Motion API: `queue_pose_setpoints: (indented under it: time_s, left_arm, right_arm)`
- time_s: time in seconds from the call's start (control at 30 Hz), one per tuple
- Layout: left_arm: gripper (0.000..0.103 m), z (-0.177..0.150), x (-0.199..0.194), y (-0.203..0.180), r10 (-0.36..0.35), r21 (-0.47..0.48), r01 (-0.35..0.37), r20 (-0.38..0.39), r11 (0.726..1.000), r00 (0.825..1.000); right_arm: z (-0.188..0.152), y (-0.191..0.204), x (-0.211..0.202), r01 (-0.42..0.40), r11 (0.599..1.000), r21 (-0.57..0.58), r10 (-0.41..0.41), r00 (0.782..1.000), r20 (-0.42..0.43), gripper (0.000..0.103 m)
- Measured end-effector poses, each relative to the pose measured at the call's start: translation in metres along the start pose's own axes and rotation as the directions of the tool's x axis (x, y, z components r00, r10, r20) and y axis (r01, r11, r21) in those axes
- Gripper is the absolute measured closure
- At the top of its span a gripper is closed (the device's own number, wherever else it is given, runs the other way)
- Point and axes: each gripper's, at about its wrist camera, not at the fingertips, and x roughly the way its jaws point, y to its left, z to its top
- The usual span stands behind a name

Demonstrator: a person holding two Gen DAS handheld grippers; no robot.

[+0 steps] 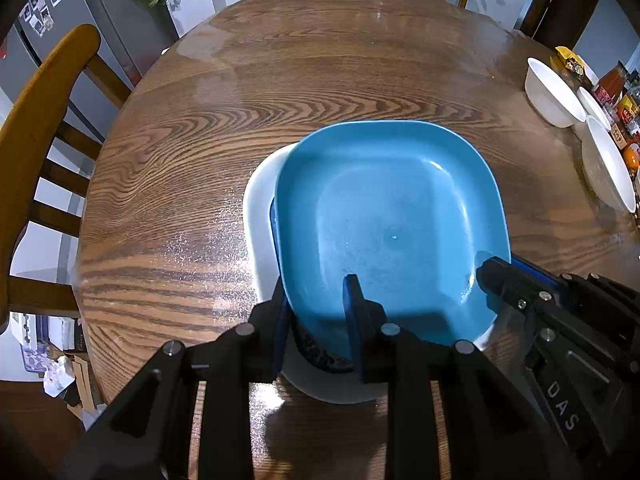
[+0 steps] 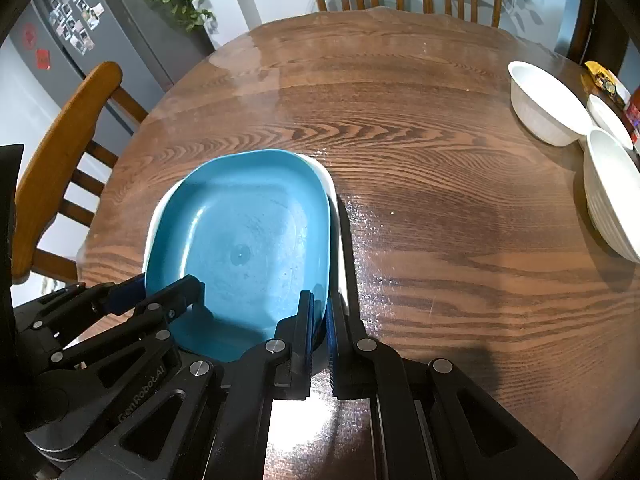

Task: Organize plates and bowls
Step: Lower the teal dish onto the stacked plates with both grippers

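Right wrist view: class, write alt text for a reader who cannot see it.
Two grippers hold a blue plate by its near rim, the right gripper shut on its right edge, the left gripper at its left. It sits atop a white plate on a round wooden table, with white bowls far right.
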Motion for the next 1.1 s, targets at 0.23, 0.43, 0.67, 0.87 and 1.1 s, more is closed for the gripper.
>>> queue_pose_setpoints:
  time_s: [0.23, 0.43, 0.67, 0.87, 1.1]
  left_arm:
    - [0.078, 0.0005, 0.0003, -0.0019, 0.013, 0.007, -0.013, 0.000, 1.000, 1.000]
    - [0.078, -0.0002, -0.0002, -0.0020, 0.015, 0.005, -0.015, -0.001, 1.000, 1.000]
    - [0.078, -0.0001, -0.0002, -0.0034, 0.017, 0.006, -0.017, 0.001, 1.000, 1.000]
    - [0.077, -0.0008, -0.0024, -0.0031, 0.022, 0.005, -0.022, 0.002, 1.000, 1.000]
    - [0.072, -0.0039, -0.0074, -0.0018, 0.017, 0.004, -0.017, 0.009, 1.000, 1.000]
  right_arm:
    - [0.0004, 0.0018, 0.0009, 0.013, 1.000, -0.003, -0.013, 1.000, -0.006, 0.095]
    - [0.0012, 0.0017, 0.0011, 0.014, 1.000, 0.003, -0.014, 1.000, -0.011, 0.095]
    - [0.0021, 0.0011, -0.0005, 0.013, 1.000, 0.010, -0.013, 1.000, -0.012, 0.095]
    - [0.0014, 0.0015, -0.0010, 0.016, 1.000, 0.016, -0.016, 1.000, -0.008, 0.095]
    - [0.0010, 0.0033, -0.0041, 0.022, 1.000, 0.013, -0.022, 1.000, 0.003, 0.095]
